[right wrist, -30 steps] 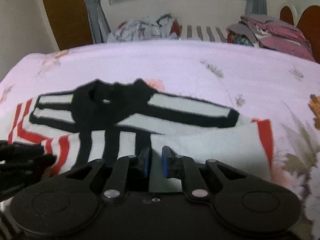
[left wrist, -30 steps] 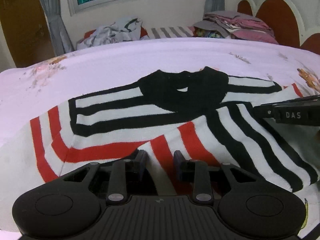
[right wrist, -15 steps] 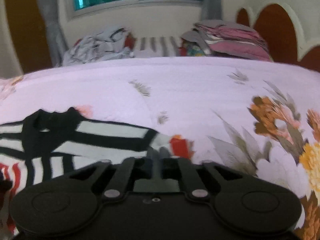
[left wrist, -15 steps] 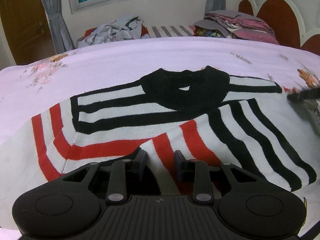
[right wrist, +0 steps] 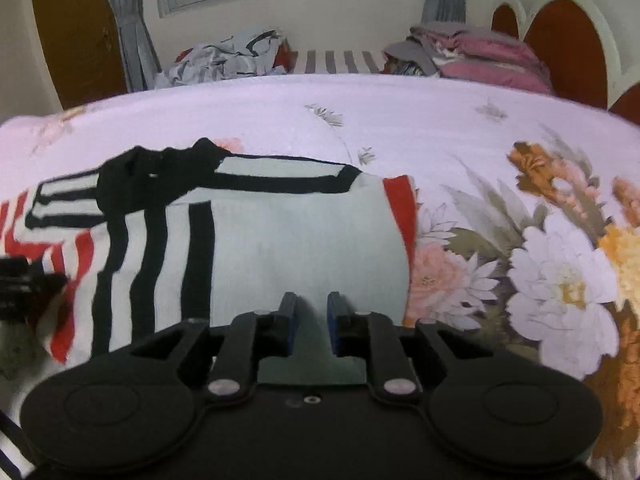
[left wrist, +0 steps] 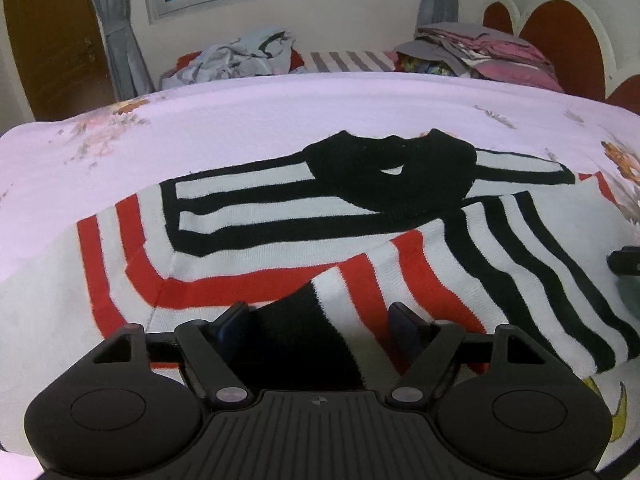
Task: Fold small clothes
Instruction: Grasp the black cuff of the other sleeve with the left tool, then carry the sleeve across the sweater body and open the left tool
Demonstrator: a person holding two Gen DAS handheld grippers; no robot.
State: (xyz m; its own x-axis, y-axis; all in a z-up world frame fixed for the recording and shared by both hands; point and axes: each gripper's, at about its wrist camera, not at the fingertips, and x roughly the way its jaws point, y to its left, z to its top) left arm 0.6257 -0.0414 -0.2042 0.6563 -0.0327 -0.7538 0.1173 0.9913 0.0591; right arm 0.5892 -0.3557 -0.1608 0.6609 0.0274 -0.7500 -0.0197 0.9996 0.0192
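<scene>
Both grippers' jaws have just been opening: left gripper [left wrist: 320, 320] gapes around the sweater [left wrist: 280, 216] cuff, right gripper [right wrist: 311, 316] slightly parted; its contact unclear.

Black, white and red striped sweater [left wrist: 280, 216] on pink floral bedsheet [right wrist: 520, 264]

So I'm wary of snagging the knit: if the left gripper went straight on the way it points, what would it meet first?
Most likely the striped sweater itself. The left gripper, whose jaws have just been opening, stands wide with the folded sleeve's black cuff lying between its fingers, so it would press into that, though depth is hard to judge.
</scene>
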